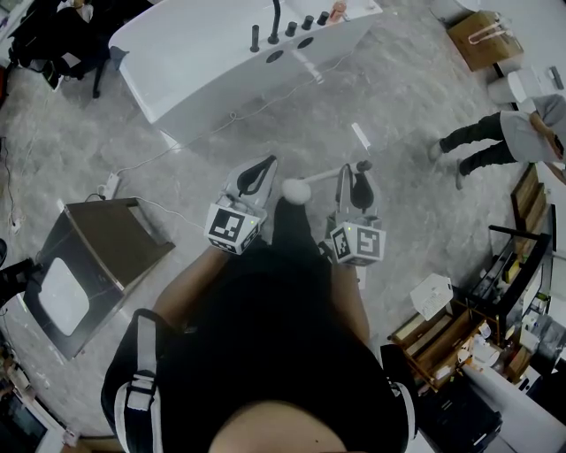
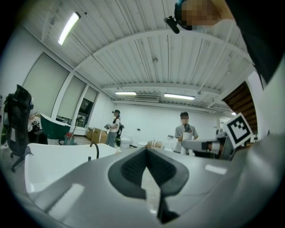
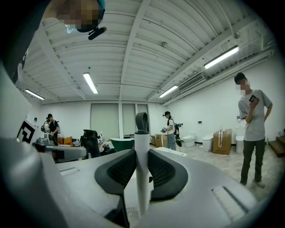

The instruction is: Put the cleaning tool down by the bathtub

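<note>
A white cleaning tool [image 1: 298, 189] with a round head and a thin handle hangs over the floor between my two grippers. My right gripper [image 1: 357, 174] is shut on its handle near the dark loop end. In the right gripper view the handle [image 3: 142, 178] stands upright between the pads, with the loop above them. My left gripper [image 1: 263, 168] is to the left of the round head, shut and empty, its tips together [image 2: 147, 153]. The white bathtub [image 1: 221, 62] with a dark faucet [image 1: 276, 19] lies ahead on the grey floor and also shows low at the left [image 2: 53, 162].
A metal stand [image 1: 102, 252] sits at my left, with a power strip and cable [image 1: 111, 185] beside it. One person [image 1: 504, 134] stands at the right, near a cardboard box [image 1: 482, 40]. Shelving and clutter [image 1: 495, 318] fill the lower right. A small white piece [image 1: 361, 135] lies on the floor.
</note>
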{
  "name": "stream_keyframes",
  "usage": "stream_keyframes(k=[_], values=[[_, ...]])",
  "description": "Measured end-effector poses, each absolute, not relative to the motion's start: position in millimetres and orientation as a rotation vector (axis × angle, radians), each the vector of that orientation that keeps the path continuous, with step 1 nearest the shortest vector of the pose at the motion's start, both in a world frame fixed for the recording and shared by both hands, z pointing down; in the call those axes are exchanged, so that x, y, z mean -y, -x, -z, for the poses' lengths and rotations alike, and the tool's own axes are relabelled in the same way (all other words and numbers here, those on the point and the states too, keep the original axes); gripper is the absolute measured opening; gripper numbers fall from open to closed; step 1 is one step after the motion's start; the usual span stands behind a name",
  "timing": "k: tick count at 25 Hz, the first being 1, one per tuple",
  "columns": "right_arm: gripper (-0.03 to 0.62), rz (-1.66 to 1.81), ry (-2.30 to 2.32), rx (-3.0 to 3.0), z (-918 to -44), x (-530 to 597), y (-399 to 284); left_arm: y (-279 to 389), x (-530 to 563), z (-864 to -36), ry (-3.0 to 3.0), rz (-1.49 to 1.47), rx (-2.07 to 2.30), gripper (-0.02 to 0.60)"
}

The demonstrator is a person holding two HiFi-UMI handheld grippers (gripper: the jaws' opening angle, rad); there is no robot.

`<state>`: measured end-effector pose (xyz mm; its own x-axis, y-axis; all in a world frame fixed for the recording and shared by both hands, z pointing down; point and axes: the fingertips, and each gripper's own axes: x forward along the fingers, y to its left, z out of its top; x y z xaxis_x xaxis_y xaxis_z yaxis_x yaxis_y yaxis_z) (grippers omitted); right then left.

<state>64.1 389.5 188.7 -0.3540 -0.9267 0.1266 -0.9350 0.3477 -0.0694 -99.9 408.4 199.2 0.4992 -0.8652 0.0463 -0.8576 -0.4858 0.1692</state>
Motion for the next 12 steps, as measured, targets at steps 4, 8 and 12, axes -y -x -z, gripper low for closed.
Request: stream_keyframes(k=[4,8,12], values=[[0.087,-0.201,-1.734,2.527,-192.5,-363.3,-70.2,92.5,-382.2,-201.5,-2.560,0.072,1.501,0.008],[0.087,-0.211,-1.719,2.536,-195.5,-333.8,-80.2,79.8,-350.8,-203.7,-2.552,0.069,1.503,0.008],[0.087,-0.221,-1.692,2.546,-197.7,-298.9,-92.2,61.6,-313.0,-204.6,-2.546,0.067,1.506,0.006]])
